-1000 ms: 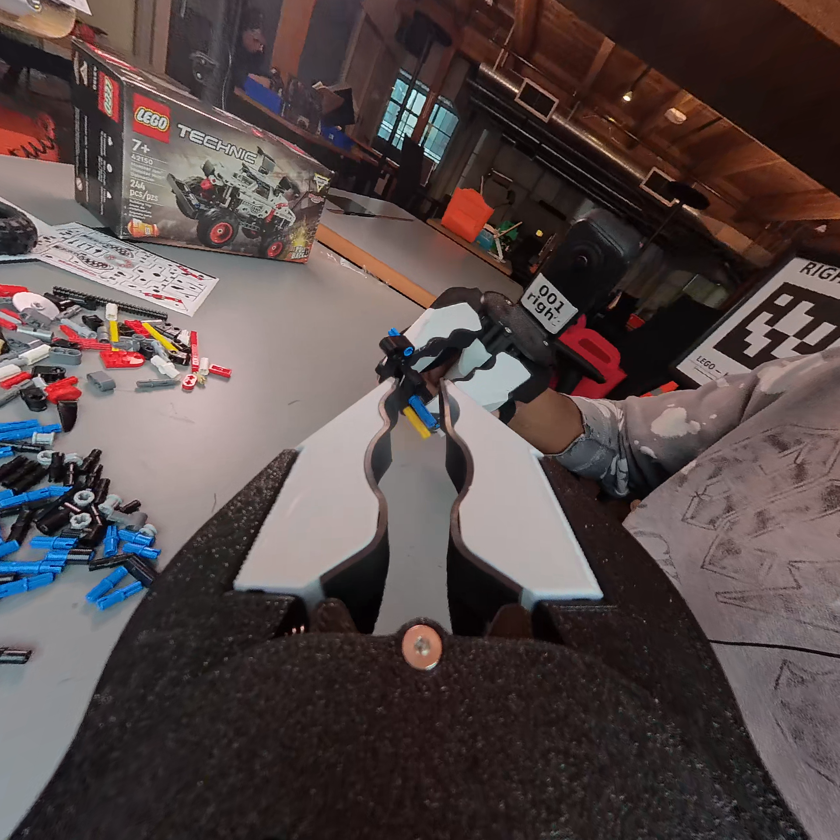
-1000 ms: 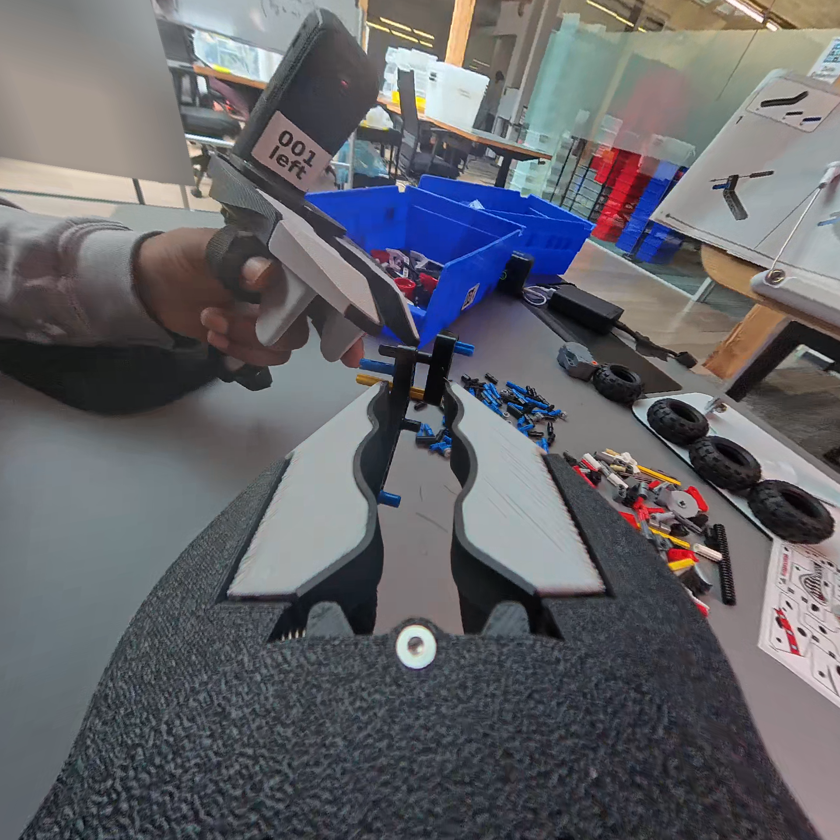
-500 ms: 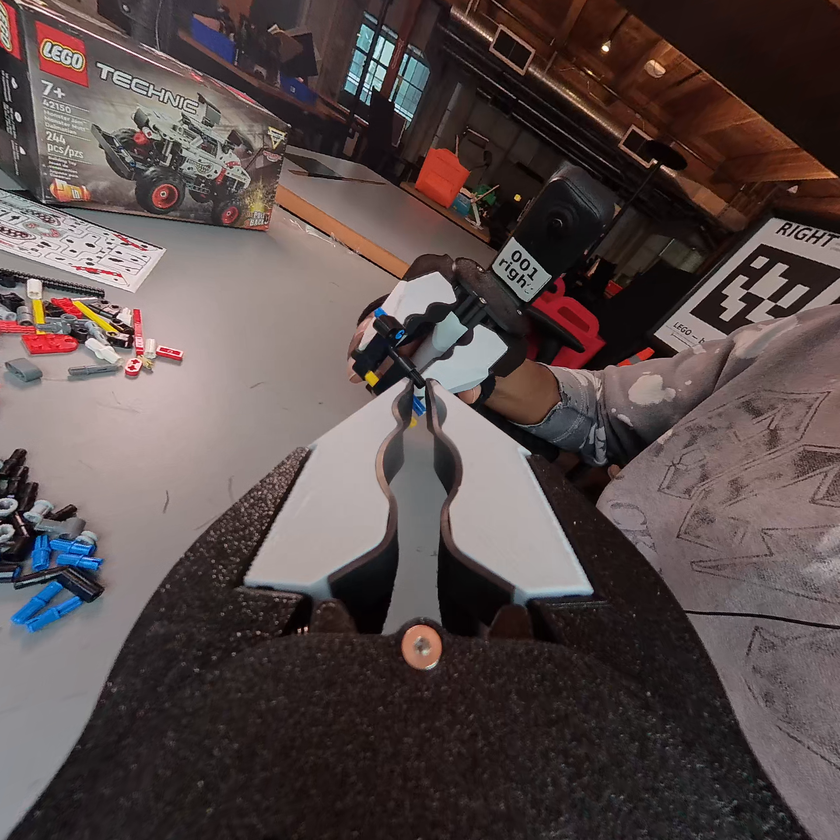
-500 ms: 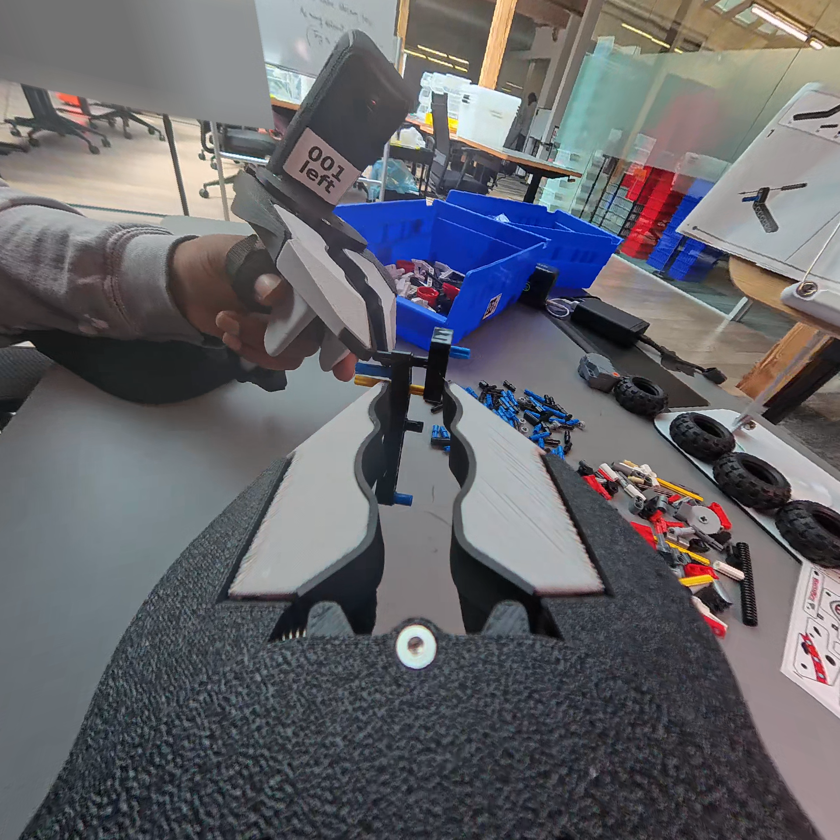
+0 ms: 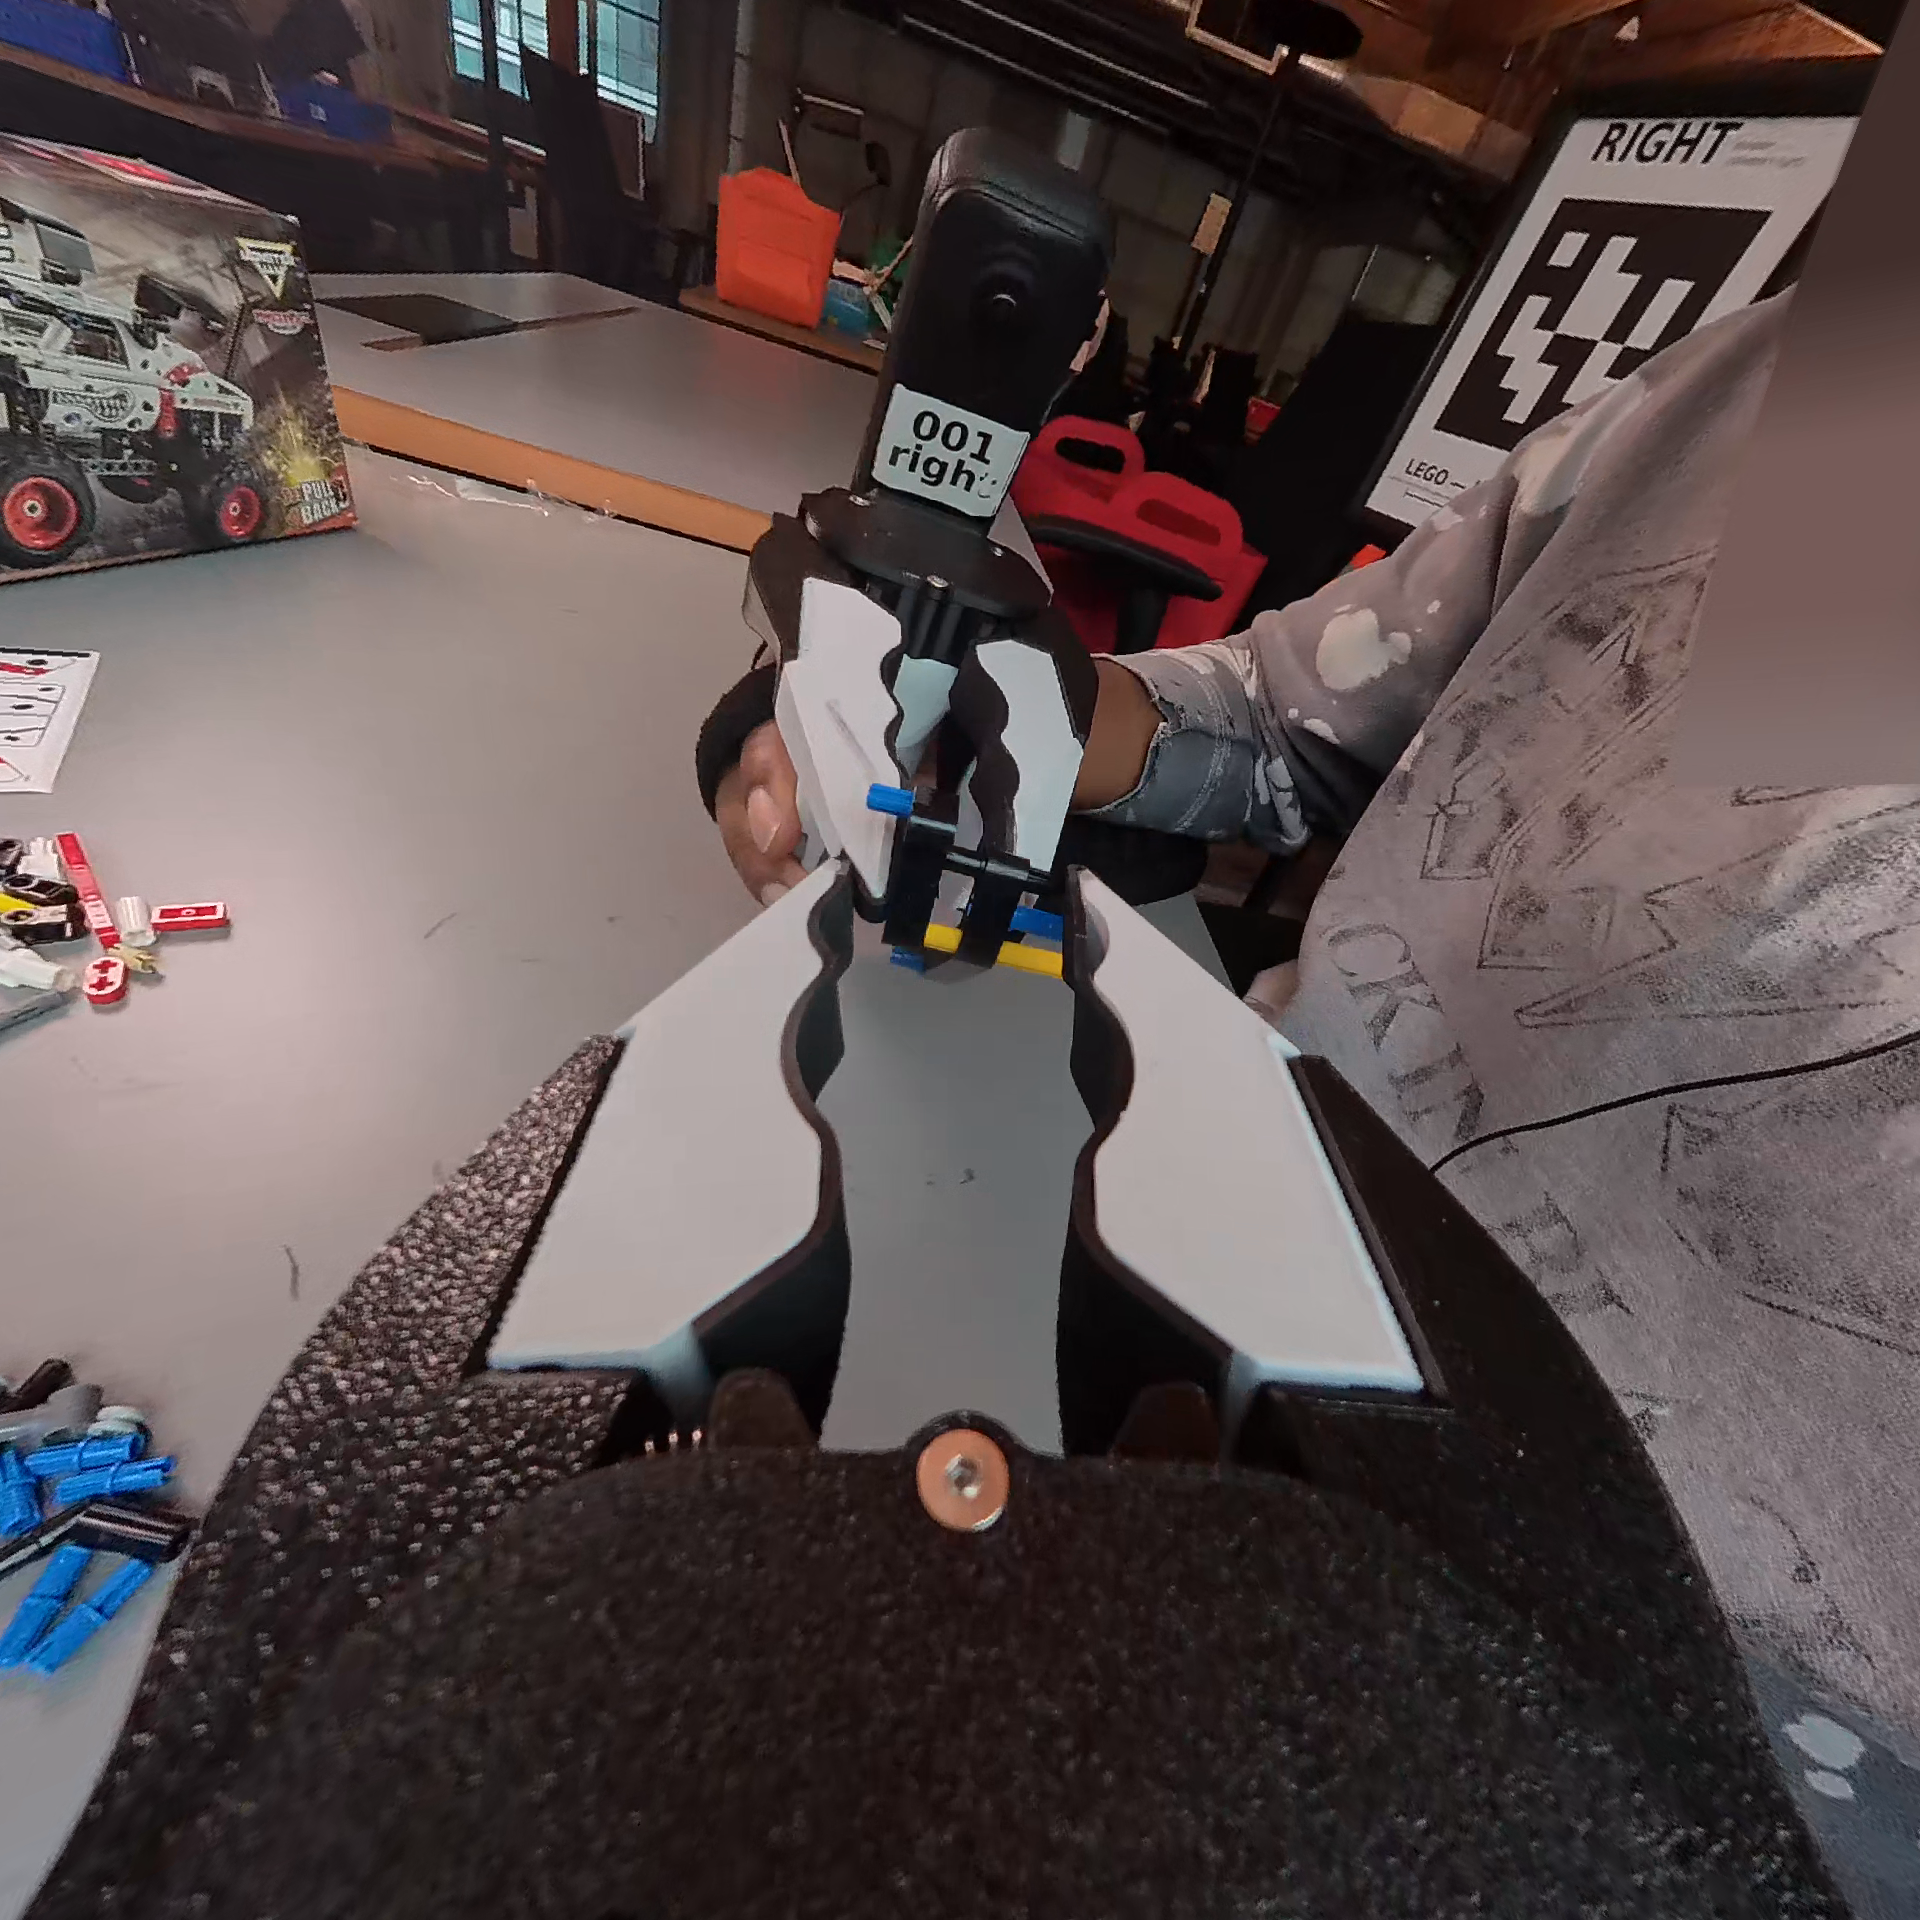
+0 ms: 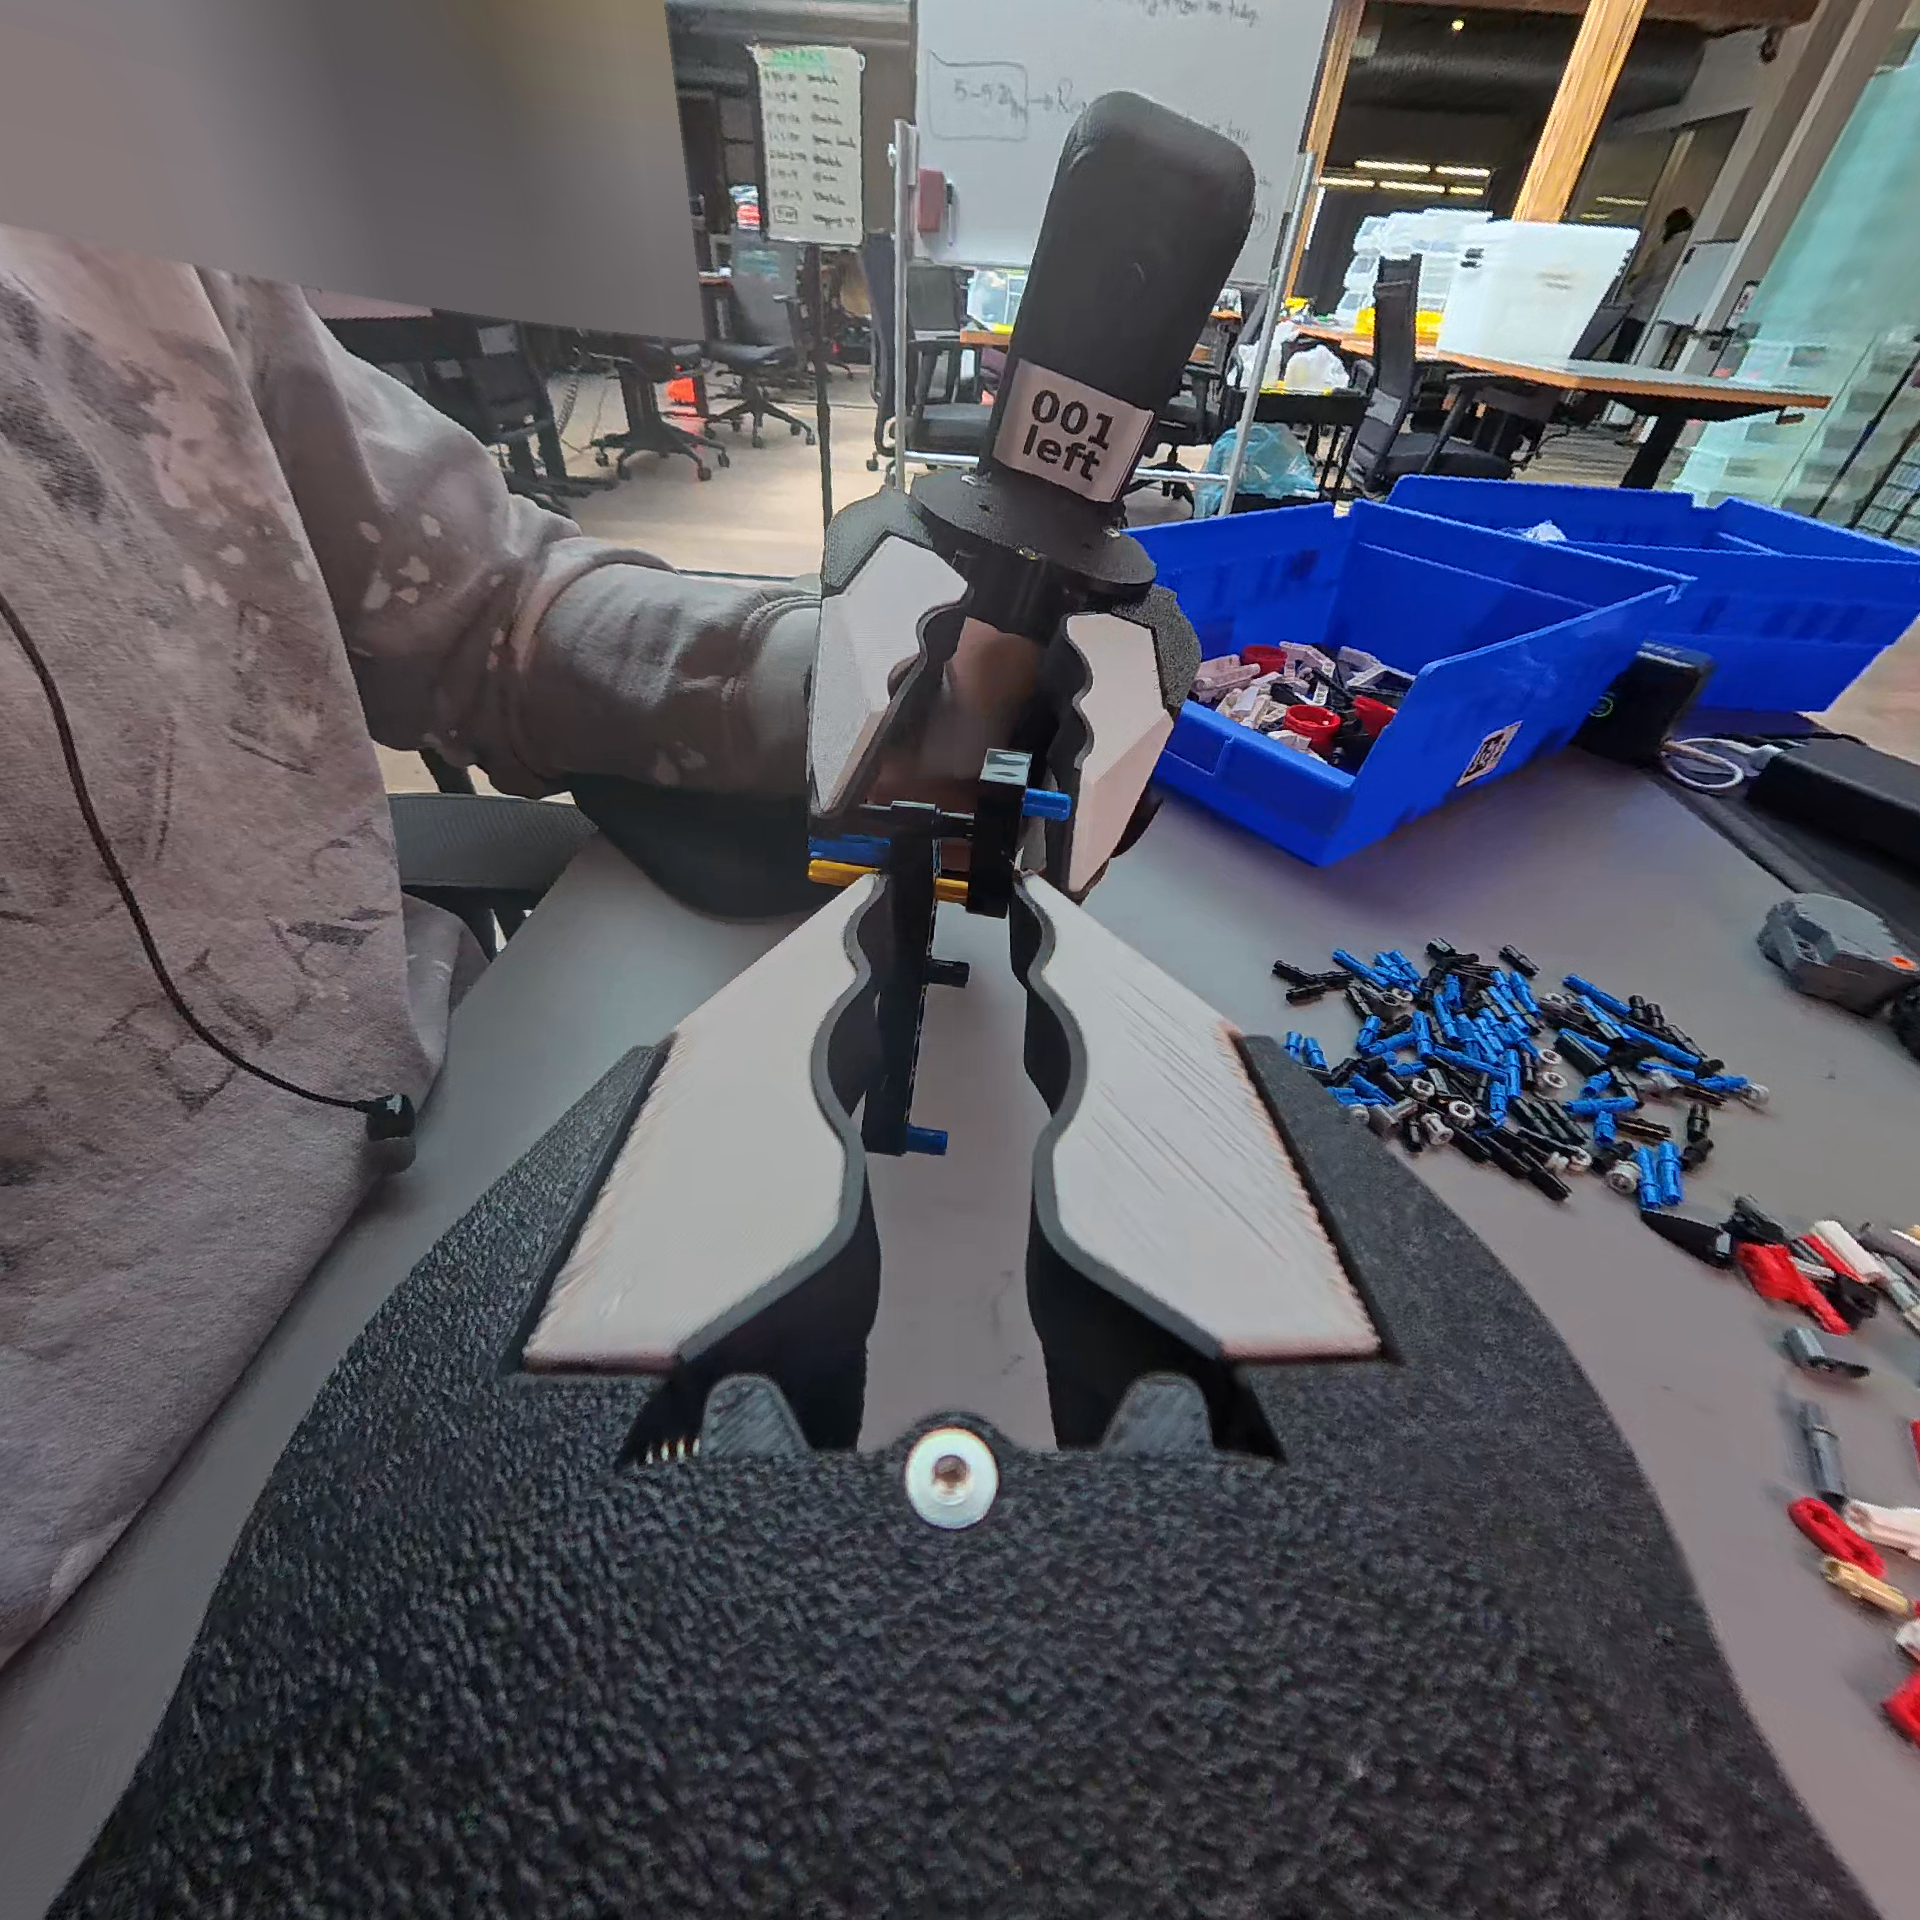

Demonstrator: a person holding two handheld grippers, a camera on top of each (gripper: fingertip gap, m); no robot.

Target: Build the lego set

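I hold the black frame (image 6: 912, 997) clamped in my right gripper (image 6: 940, 899); left gripper (image 5: 961, 914), parted around its yellow axle (image 5: 940, 938), should close squarely.

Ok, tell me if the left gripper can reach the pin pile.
Probably: the left gripper straddles the assembly that the right gripper holds, but once backed off, its way across the table to the pile looks open.
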